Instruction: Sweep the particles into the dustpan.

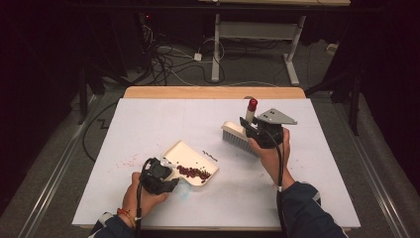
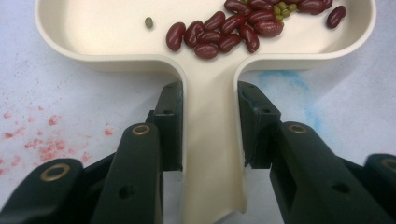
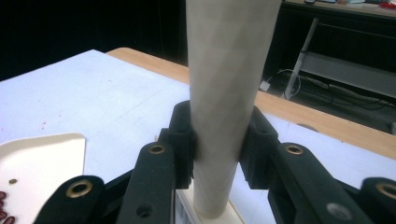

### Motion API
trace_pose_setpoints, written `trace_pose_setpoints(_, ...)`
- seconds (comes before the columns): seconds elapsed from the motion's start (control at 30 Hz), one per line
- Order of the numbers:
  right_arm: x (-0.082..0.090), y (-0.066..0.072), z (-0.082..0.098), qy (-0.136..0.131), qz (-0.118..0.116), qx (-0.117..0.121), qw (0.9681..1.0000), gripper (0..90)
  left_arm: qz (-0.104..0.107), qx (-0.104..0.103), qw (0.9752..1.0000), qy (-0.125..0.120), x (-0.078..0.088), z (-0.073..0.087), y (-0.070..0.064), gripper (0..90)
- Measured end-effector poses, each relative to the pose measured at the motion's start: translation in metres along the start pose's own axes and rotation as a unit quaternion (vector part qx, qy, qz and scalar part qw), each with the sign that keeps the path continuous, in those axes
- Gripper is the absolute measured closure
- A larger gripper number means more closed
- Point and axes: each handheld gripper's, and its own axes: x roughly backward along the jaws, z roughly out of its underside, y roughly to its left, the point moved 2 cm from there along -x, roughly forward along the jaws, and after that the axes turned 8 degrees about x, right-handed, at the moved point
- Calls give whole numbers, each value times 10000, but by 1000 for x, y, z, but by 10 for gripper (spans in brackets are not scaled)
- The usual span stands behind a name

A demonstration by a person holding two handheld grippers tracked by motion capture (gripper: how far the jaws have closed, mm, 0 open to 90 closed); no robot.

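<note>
I see the cream dustpan (image 1: 194,159) lying low and left of centre in the high view, flat on the white counter (image 1: 148,124), with a heap of dark red kidney beans (image 1: 194,172) gathered in its nearer right part. My left tool (image 1: 171,179) is pinching the dustpan's handle, just below and left of the pan. In the left gripper view the handle (image 2: 210,140) runs down between the two pads, both pressed against its sides, and the beans (image 2: 224,30) sit at the upper right of the tray with a few small green beans (image 2: 281,8) among them and one green bean (image 2: 148,22) alone to the left. That view also gives me red specks (image 2: 42,140) on the counter at lower left and a blue smudge (image 2: 289,84) at right, which are only faint from above. My right tool (image 1: 250,128) sits right of centre in the high view, clamped on the brush (image 1: 237,136), whose red-capped handle (image 1: 251,109) points up and whose pale bristles lie to its left. The right gripper view shows the pale handle shaft (image 3: 224,107) squeezed between the pads, and a corner of the dustpan (image 3: 42,158) at lower left. The brush stands well apart from the dustpan, up and to its right.
</note>
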Motion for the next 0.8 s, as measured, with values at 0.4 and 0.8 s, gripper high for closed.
trace_pose_setpoints(0.4, -6, 48, -1, 29, -252, 497, 9984, 688, -29, -10, 10000, -16, -1, 0, -1, 641)
trace_pose_setpoints(0.8, -4, 94, -3, -109, -664, 602, 9959, 672, -20, -32, 10000, -36, -2, -3, -3, 641)
